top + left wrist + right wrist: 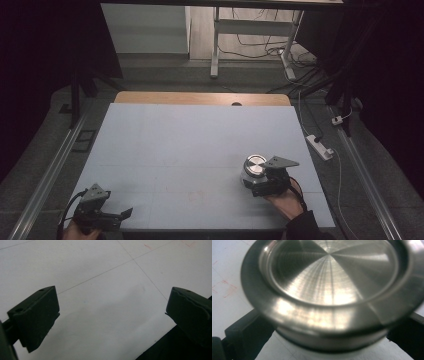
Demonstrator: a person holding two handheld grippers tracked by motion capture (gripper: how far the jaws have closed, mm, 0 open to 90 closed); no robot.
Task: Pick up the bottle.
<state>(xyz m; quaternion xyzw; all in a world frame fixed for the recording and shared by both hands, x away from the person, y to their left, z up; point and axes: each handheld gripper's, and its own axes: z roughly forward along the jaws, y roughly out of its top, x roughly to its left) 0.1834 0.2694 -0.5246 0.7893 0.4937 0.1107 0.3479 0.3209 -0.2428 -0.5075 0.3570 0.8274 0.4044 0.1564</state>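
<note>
Two grippers sit close to the near edge of the table (190,145), each held in a person's hand. At the near left corner is the left gripper (107,214). Its two black jaws are wide apart, with a big gap between them, and nothing is in that gap. In the left gripper view the left gripper (112,312) hangs just over the pale blue table top (105,290), which has thin lines drawn on it and small red marks near the top edge of the view.

Near the right edge of the table, toward the near right corner, is the right gripper (255,181). Its jaws stand on both sides of a small round jar (252,172). In the right gripper view one black jaw sits on each side of the jar (329,290), right under the lid's rim. I cannot tell if the jaws squeeze the jar or only sit beside it.

The jar stands upright on the table. It has a shiny silver metal lid (332,272) with fine rings and bright streaks of light on it. The lid has a raised rim and a flat sunken middle. Below the lid the jar's body looks white. No words or labels can be read on it.
</note>
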